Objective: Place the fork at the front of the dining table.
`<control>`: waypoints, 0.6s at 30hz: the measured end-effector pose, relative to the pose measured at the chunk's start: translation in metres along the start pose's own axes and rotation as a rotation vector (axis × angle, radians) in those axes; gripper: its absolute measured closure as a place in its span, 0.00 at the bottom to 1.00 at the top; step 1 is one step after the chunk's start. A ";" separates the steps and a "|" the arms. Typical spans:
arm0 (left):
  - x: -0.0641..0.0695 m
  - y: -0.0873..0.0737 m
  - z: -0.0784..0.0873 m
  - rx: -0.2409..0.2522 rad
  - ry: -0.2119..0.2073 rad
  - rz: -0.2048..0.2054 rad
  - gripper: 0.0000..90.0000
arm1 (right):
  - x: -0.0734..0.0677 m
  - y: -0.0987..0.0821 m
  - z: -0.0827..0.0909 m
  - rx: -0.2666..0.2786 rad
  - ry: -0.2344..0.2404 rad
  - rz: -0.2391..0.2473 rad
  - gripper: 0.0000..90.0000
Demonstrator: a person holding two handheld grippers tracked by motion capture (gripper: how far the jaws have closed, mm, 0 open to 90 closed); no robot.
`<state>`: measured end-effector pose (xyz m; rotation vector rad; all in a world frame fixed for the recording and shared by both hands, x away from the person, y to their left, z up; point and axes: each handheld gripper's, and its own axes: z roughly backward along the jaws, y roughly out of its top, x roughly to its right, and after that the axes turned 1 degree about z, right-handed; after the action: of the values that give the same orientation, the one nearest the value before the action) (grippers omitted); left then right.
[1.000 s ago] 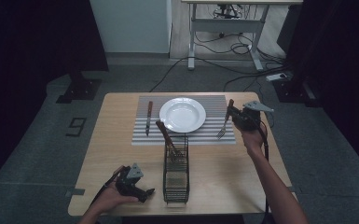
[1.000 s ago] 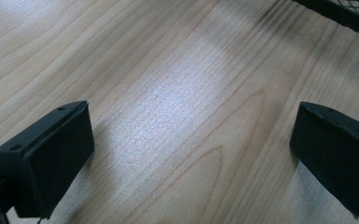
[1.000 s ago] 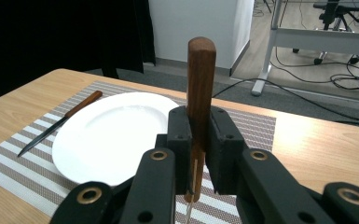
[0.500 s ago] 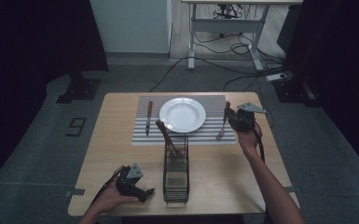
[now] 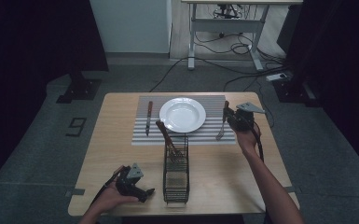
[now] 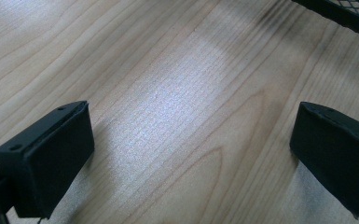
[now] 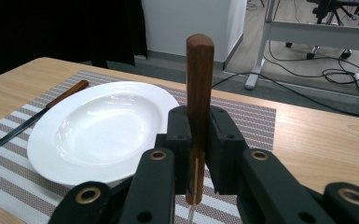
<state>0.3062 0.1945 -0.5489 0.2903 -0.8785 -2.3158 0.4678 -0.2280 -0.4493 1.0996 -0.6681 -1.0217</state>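
the wire basket (image 5: 176,175) holds what looks like wooden-handled cutlery, the plate (image 5: 182,114) is bare, and the right gripper (image 7: 199,140) clamps a brown-handled fork (image 5: 222,127).

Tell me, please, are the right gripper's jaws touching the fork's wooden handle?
Touching. In the right gripper view the right gripper has both pads pressed flat against the fork's wooden handle, with no gap on either side.
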 end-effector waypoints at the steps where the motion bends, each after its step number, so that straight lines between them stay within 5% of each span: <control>1: 0.000 0.000 0.000 0.000 -0.001 0.000 0.00 | 0.000 0.000 0.000 -0.001 0.001 0.000 0.89; 18: 0.000 0.000 0.000 0.000 -0.001 0.000 0.00 | -0.001 0.004 -0.015 -0.021 0.005 0.013 0.89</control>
<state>0.3064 0.1944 -0.5488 0.2895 -0.8785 -2.3164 0.4814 -0.2210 -0.4503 1.0779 -0.6587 -1.0120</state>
